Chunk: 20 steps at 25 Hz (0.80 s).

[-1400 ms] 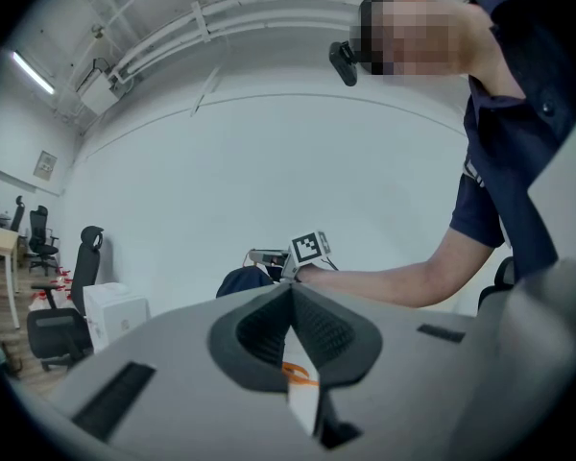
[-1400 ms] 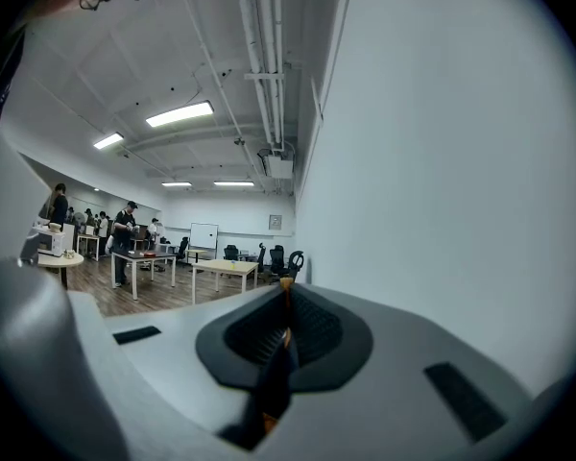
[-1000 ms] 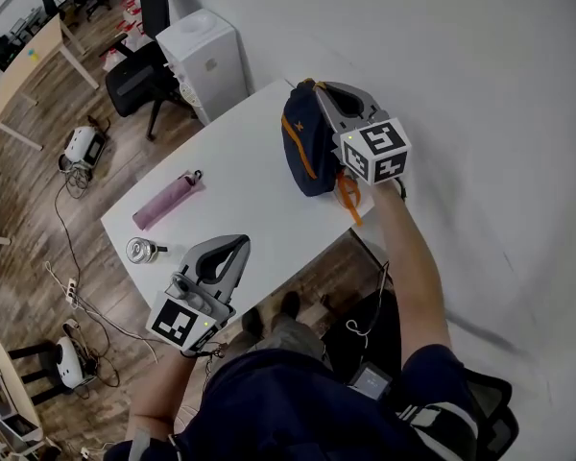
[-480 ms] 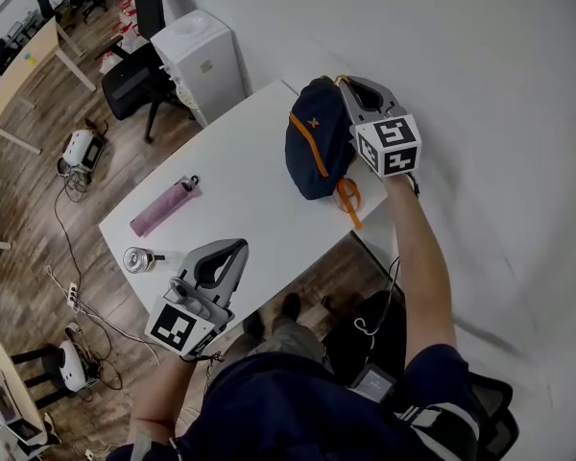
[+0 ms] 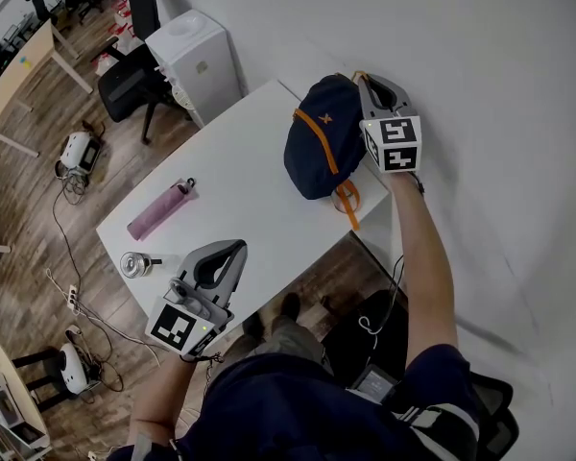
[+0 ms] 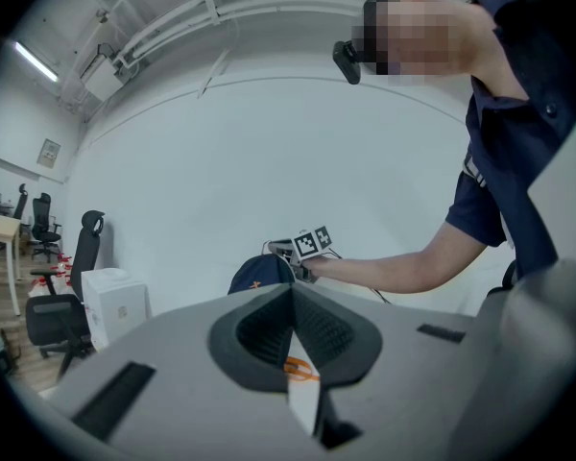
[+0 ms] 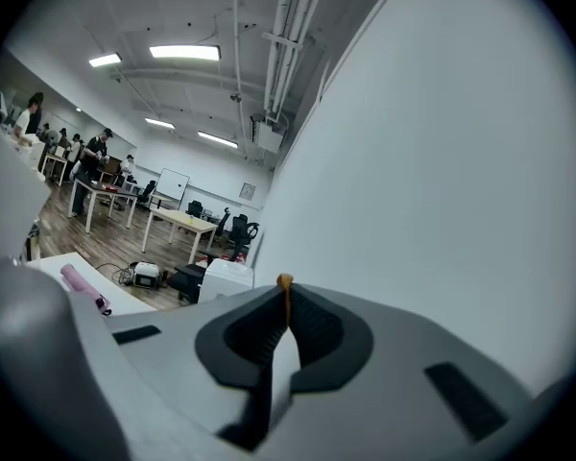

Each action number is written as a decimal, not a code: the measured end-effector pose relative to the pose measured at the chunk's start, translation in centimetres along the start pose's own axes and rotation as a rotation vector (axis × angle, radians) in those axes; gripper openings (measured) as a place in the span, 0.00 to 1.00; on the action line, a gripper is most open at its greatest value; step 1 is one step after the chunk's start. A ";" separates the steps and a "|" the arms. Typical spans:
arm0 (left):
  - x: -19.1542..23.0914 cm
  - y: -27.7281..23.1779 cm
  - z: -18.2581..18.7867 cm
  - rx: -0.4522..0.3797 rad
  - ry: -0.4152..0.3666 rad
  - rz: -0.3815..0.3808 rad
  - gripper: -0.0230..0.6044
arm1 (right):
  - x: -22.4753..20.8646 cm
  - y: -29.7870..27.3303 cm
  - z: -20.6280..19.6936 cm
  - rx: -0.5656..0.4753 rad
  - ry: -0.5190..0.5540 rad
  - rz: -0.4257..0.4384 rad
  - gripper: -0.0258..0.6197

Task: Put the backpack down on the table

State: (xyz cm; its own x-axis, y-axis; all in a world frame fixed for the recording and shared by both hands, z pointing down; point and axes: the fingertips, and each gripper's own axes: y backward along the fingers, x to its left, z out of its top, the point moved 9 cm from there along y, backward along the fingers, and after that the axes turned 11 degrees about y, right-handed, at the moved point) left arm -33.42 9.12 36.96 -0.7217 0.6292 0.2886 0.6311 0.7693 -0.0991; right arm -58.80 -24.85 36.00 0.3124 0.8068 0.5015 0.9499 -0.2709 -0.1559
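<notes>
Backpack (image 5: 322,137), dark blue with orange trim, stands upright at the right end of a white table (image 5: 240,176), close to a plain white wall. Its lower part meets the tabletop, though whether its full weight rests there cannot be told. An orange strap (image 5: 348,200) trails from its underside over the near edge of the table.

The right gripper (image 5: 363,80) is at the top of the backpack, on the side next to the wall, with the person's bare arm stretched out behind it. Its jaws are closed tight. The right gripper view shows a thin orange loop (image 7: 285,284) pinched between the tips and sticking up just above them. This loop belongs to the top of the backpack.

The left gripper (image 5: 236,249) hangs over the near edge of the table, well apart from the backpack, and points across the tabletop. In the left gripper view its jaws meet at the tips, with nothing between them. Past them that view shows the backpack and the outstretched arm in the distance.

A pink bottle (image 5: 159,209) lies on its side toward the left end of the table. A small metal thing (image 5: 134,263) sits near the front left corner, just beside the left gripper.

Beyond the far end of the table a white cabinet (image 5: 194,58) stands against the wall, and a black office chair (image 5: 127,83) is beside it on the wooden floor.
</notes>
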 end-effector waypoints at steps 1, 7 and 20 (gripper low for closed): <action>0.1 -0.3 0.0 -0.002 0.004 -0.001 0.04 | -0.1 0.1 -0.3 0.005 0.007 -0.012 0.04; 0.2 -3.0 0.2 -0.015 0.003 -0.042 0.04 | -0.7 0.3 -1.7 0.061 0.054 -0.075 0.04; -0.4 -8.0 1.2 -0.037 0.009 -0.140 0.04 | -1.3 0.2 -3.2 0.128 0.273 -0.118 0.05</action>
State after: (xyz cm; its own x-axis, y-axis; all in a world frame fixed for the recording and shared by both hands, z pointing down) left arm -38.50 2.84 36.52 -0.8007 0.5150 0.3060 0.5348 0.8447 -0.0223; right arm -59.07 -27.56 38.04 0.2024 0.6536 0.7292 0.9783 -0.1016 -0.1805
